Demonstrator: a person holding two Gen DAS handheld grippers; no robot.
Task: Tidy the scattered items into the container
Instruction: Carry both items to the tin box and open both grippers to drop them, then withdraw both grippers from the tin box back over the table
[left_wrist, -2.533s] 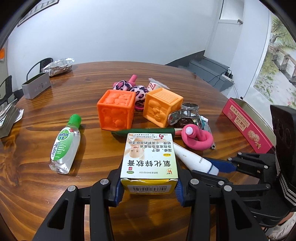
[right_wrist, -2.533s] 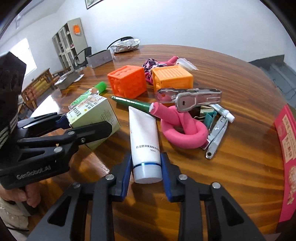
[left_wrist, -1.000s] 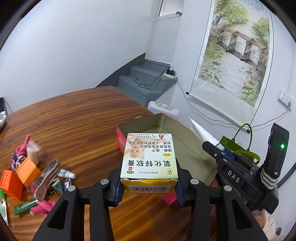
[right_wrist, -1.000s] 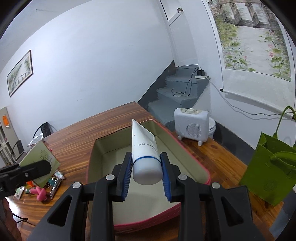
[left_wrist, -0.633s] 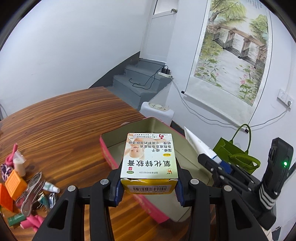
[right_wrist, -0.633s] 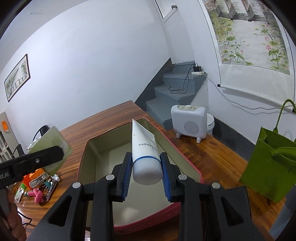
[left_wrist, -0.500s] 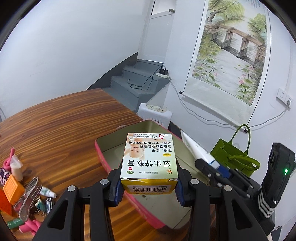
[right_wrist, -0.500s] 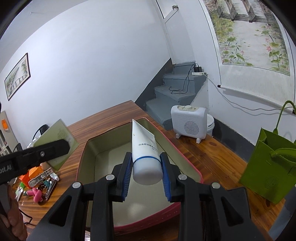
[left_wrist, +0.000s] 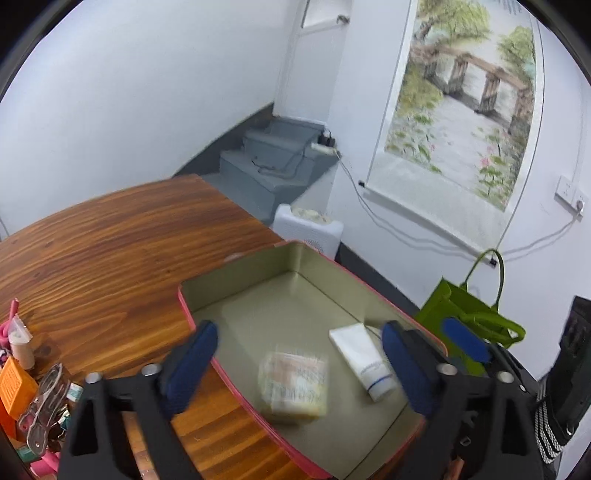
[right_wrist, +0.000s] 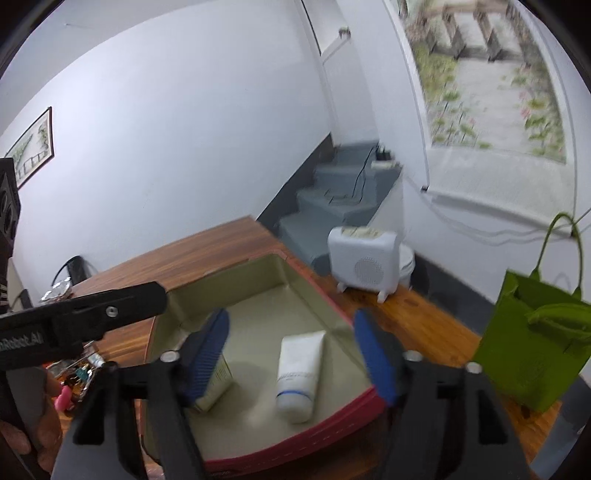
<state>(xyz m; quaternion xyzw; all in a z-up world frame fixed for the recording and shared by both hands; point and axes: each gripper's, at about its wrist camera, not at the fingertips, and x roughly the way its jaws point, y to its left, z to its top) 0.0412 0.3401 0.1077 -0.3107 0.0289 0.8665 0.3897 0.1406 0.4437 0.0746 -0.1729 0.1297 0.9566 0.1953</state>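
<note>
Tin (left_wrist: 236, 271) far half bare, box (left_wrist: 293, 384) and tube (left_wrist: 364, 356) near rim

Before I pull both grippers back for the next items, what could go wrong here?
1. The yellow-and-white medicine carton shows blurred in the gold-lined red tin, so it may not have settled; wait.
2. The left gripper and right gripper, jaws opening with nothing pressed between them, hang low over the tin; a sideways pull could catch its rim.
3. The white cream tube lies near the tin's near wall, beneath the right gripper's fingers.
</note>
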